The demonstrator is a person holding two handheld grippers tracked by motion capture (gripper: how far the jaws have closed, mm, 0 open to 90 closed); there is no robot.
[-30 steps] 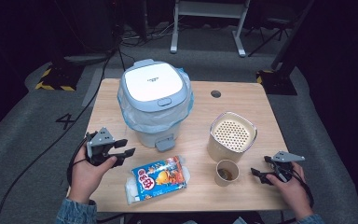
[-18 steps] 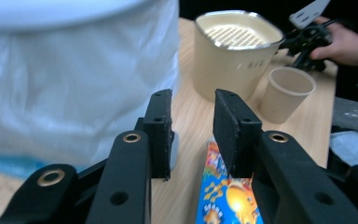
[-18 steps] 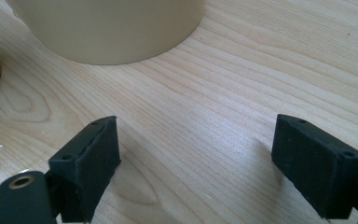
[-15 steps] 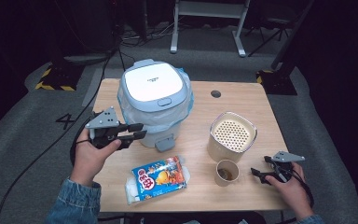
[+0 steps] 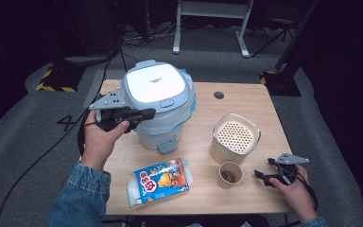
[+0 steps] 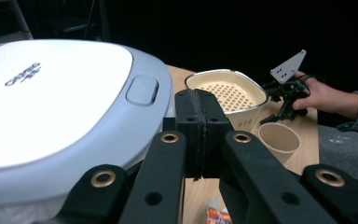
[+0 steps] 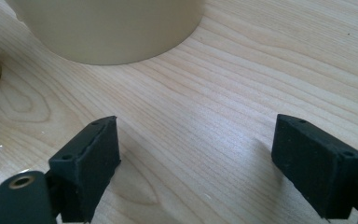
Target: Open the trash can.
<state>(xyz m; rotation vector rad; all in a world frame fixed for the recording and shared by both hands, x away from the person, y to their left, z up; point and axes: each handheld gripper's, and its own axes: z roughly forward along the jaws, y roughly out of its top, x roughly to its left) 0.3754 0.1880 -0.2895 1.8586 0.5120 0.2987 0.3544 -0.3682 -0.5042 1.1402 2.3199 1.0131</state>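
A pale blue pedal bin (image 5: 158, 101) with a white lid (image 6: 51, 107) stands at the back left of the wooden table (image 5: 246, 113). My left gripper (image 5: 144, 114) is raised beside the bin's left flank, level with the lid's edge. Its jaws are pressed together with nothing between them (image 6: 201, 135). The lid's push button (image 6: 142, 90) lies just ahead of the jaw tips. My right gripper (image 5: 263, 176) rests low on the table at the front right, open and empty (image 7: 196, 163), its pads (image 7: 88, 156) spread wide over bare wood.
A cream perforated-top container (image 5: 235, 138) stands right of centre, its base (image 7: 107, 28) just ahead of the right gripper. A paper cup (image 5: 229, 175) sits in front of it. A colourful snack bag (image 5: 163, 180) lies near the front edge.
My left gripper has lifted from the table and moved forward and right, up against the bin's lid edge. The right gripper has stayed put.
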